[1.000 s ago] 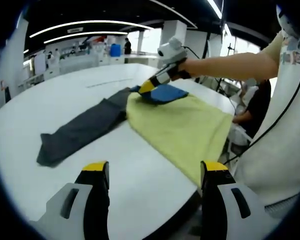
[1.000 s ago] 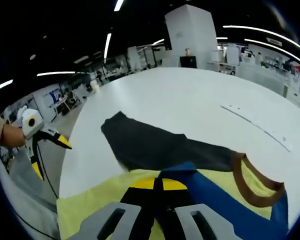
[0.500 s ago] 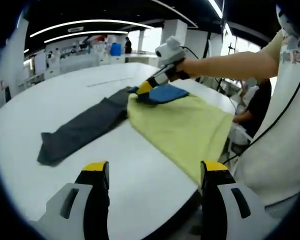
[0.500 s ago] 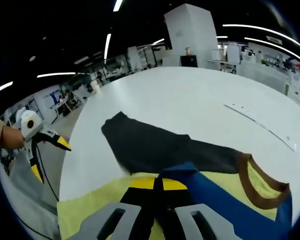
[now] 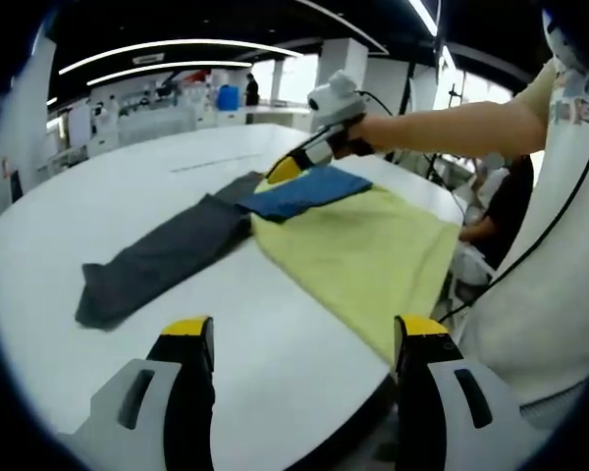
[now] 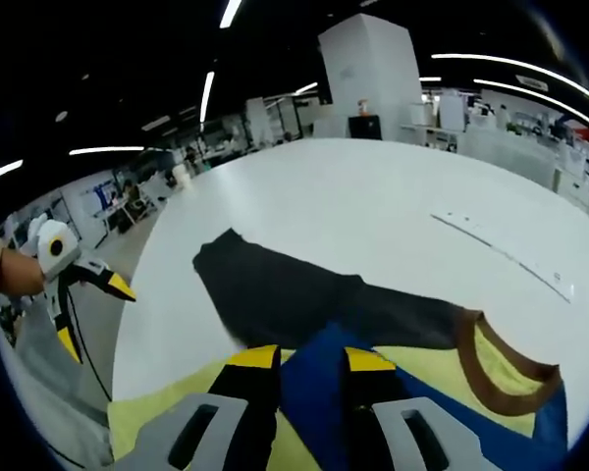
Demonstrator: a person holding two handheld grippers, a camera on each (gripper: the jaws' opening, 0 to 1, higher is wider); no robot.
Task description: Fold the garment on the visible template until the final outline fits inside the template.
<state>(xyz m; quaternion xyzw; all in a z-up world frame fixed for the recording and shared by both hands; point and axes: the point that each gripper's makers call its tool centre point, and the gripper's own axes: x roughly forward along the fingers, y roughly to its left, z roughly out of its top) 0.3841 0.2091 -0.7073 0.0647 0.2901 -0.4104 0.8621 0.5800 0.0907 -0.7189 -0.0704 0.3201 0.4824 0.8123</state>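
The garment, yellow with a blue sleeve and a brown collar, lies flat on the white desk, partly over a dark grey cloth that runs away from it in a long strip. I cannot make out a template outline on the desk.

What the next move turns on: the blue sleeve lies directly under and ahead of the right tool, its long axis running forward between the jaws. In the left gripper view the sleeve stretches from the right tool along the garment's far edge toward the dark cloth. The right tool is by far the nearer one to it.

The right tool's jaws stand apart, with blue fabric showing in the gap between them; they are not pinching the sleeve. The right arm reaches out over the desk, the tool tilted down with its yellow tips at the fabric.

The left tool hangs well short of the garment, off the near edge of the desk, jaws wide apart and holding nothing. The garment lies ahead of it and to its right, the dark cloth ahead and to its left
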